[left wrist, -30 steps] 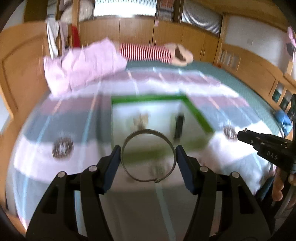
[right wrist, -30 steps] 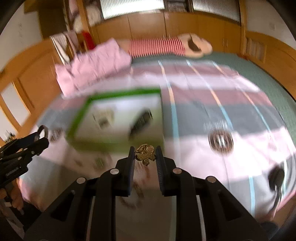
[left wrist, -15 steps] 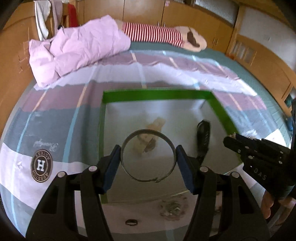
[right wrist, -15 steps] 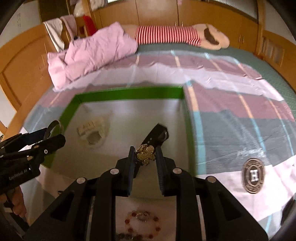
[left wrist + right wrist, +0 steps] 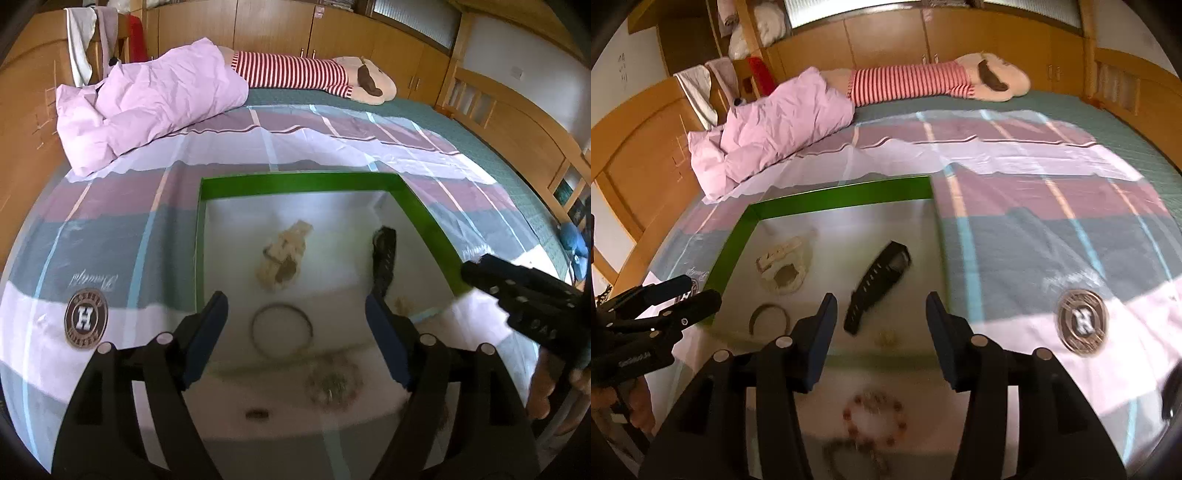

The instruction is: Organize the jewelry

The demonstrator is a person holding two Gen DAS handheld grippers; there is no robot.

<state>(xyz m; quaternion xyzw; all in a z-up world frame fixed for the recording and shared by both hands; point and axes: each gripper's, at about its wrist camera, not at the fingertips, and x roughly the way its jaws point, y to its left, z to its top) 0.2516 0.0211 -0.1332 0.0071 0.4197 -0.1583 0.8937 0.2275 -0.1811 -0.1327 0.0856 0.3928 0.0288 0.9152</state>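
Both grippers hang over the green-rimmed tray (image 5: 295, 182), jaws opening and gripping nothing. The bangle (image 5: 282, 329) lies in the tray at lower centre, between the left gripper (image 5: 295, 317) fingers. The beaded bracelet (image 5: 874, 416), still outside the tray, sits bottom centre just below the right gripper (image 5: 881, 314), the nearer one.

My right gripper (image 5: 881, 325), jaws opening, empty, over green-rimmed tray (image 5: 827, 201); small gold brooch (image 5: 886, 338) lies beneath, black strap (image 5: 875, 286) just left.

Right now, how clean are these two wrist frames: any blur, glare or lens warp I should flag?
Left wrist view: heavy fisheye bowing at the edges; the bangle and the loose pieces near the bottom are motion-smeared, while the far bedding stays sharp. Right wrist view: same warp; the green box floor shows a pale sheen, and the bead bracelet is blurred.
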